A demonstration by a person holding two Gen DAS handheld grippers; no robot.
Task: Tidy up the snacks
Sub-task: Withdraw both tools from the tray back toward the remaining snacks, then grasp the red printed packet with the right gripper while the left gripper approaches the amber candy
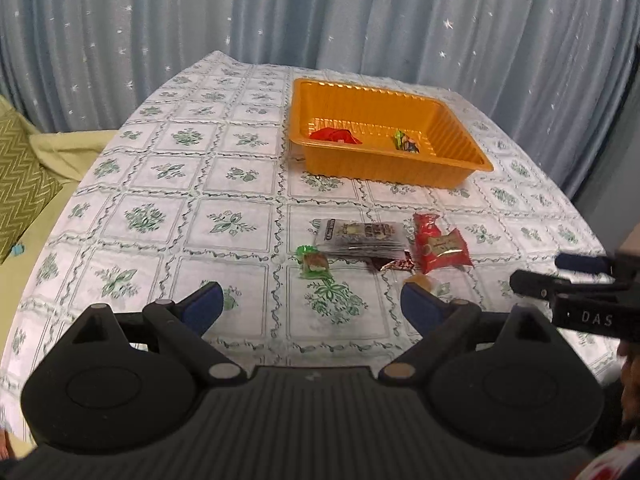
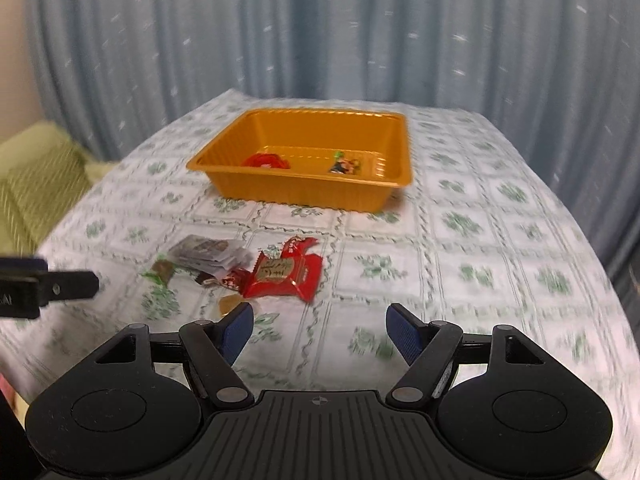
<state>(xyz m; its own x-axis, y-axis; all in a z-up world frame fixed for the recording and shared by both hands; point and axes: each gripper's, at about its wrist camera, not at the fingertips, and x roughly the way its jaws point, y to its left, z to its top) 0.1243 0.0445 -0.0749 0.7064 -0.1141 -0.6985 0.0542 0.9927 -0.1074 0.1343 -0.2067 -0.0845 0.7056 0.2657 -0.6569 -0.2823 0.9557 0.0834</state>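
An orange tray (image 1: pixel 460 160) (image 2: pixel 224 156) sits on the far part of the table; it holds a red snack (image 1: pixel 334 135) (image 2: pixel 266 160) and a small dark snack (image 1: pixel 406 144) (image 2: pixel 346 166). Loose snacks lie nearer: a grey packet (image 1: pixel 358 236) (image 2: pixel 208 254), a green sweet (image 1: pixel 314 266) (image 2: pixel 162 270), a red packet (image 1: pixel 438 246) (image 2: pixel 286 276), a dark brown sweet (image 1: pixel 394 265) (image 2: pixel 224 278) and an orange sweet (image 1: pixel 420 280) (image 2: pixel 230 303). My left gripper (image 1: pixel 312 306) is open and empty, short of the snacks. My right gripper (image 2: pixel 320 330) is open and empty, just right of them.
The table has a white cloth with green flower squares (image 1: pixel 180 168) (image 2: pixel 480 240). A blue curtain (image 1: pixel 320 12) hangs behind it. A green cushion and sheet (image 1: pixel 24 176) lie to the left. The right gripper shows at the right of the left wrist view (image 1: pixel 576 292).
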